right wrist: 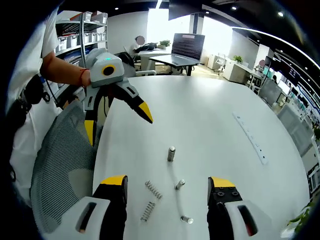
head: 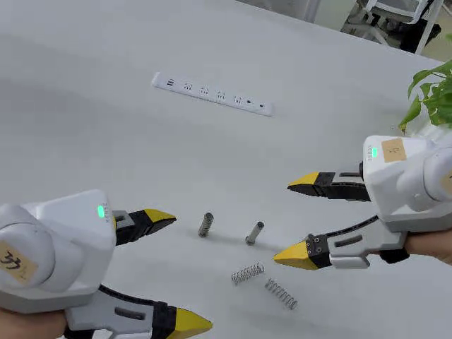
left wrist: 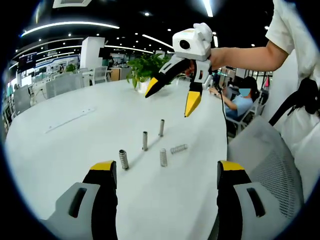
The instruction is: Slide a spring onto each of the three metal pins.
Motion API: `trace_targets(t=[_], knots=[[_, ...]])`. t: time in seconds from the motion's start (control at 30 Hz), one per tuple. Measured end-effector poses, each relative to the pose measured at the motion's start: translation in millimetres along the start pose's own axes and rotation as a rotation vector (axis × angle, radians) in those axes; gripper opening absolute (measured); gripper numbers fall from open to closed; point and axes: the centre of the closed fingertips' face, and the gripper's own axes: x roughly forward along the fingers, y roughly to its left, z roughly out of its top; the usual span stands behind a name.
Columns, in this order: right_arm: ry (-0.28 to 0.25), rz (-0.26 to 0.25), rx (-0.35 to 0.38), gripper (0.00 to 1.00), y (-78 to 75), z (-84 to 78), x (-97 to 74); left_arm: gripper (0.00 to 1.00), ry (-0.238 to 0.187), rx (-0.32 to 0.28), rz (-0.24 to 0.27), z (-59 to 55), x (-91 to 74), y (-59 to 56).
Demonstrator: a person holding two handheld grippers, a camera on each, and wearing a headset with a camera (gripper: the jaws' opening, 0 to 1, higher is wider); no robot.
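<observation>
On the white table stands a metal pin with a spring on it [head: 205, 224] [left wrist: 123, 159] [right wrist: 171, 153]. A bare pin [head: 254, 233] [left wrist: 144, 140] [right wrist: 179, 184] stands to its right. Another bare pin [left wrist: 161, 127] [right wrist: 186, 219] stands farther along. Two loose springs [head: 247, 273] [head: 281, 293] lie in front of them. My left gripper [head: 183, 272] [left wrist: 166, 167] is open and empty, left of the pins. Open and empty too, my right gripper [head: 288, 222] [right wrist: 167, 181] hovers to their right.
A white power strip [head: 212, 93] [right wrist: 250, 137] lies farther back on the table. A green plant [head: 431, 92] stands at the right edge. A grey mesh chair [left wrist: 270, 150] [right wrist: 65, 165] sits beside the table. Open tabletop surrounds the pins.
</observation>
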Motion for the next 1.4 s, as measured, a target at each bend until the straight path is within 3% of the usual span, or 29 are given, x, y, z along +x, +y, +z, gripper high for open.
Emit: trace_targets(t=[0.33,0.4,0.63,0.77,0.97,1.07,1.2,1.4], knots=[[-0.097,-0.061,0.118,0.72,9.8,-31.7,-25.2,0.71,0.063,0.03,-0.028,0.8,19.7,-8.5],[-0.11,-0.075,0.143,0.73,1.4,-45.8,-32.6,0.68,0.086,0.045,-0.031,-0.7,25.2,-8.9],[-0.165,-0.117,0.195,0.8,8.9,-62.7,-46.7,0.55,0.142,0.057,-0.027,-4.2,46.0,-7.4],[-0.183,-0.129,0.222,0.81,10.7,-71.7,-51.9,0.46,0.177,0.067,-0.011,-9.9,58.9,-3.1],[-0.202,-0.156,0.253,0.8,11.3,-80.4,-56.1,0.36,0.264,0.074,0.006,-27.0,82.9,3.4],[-0.211,-0.166,0.263,0.81,11.1,-83.3,-57.9,0.31,0.295,0.095,0.023,-33.3,90.5,7.4],[-0.221,-0.175,0.279,0.81,12.2,-88.5,-59.7,0.29,0.329,0.069,0.02,-40.7,99.5,6.8],[-0.223,-0.187,0.297,0.79,12.1,-94.4,-61.4,0.22,0.387,0.077,0.045,-53.0,110.8,11.6]])
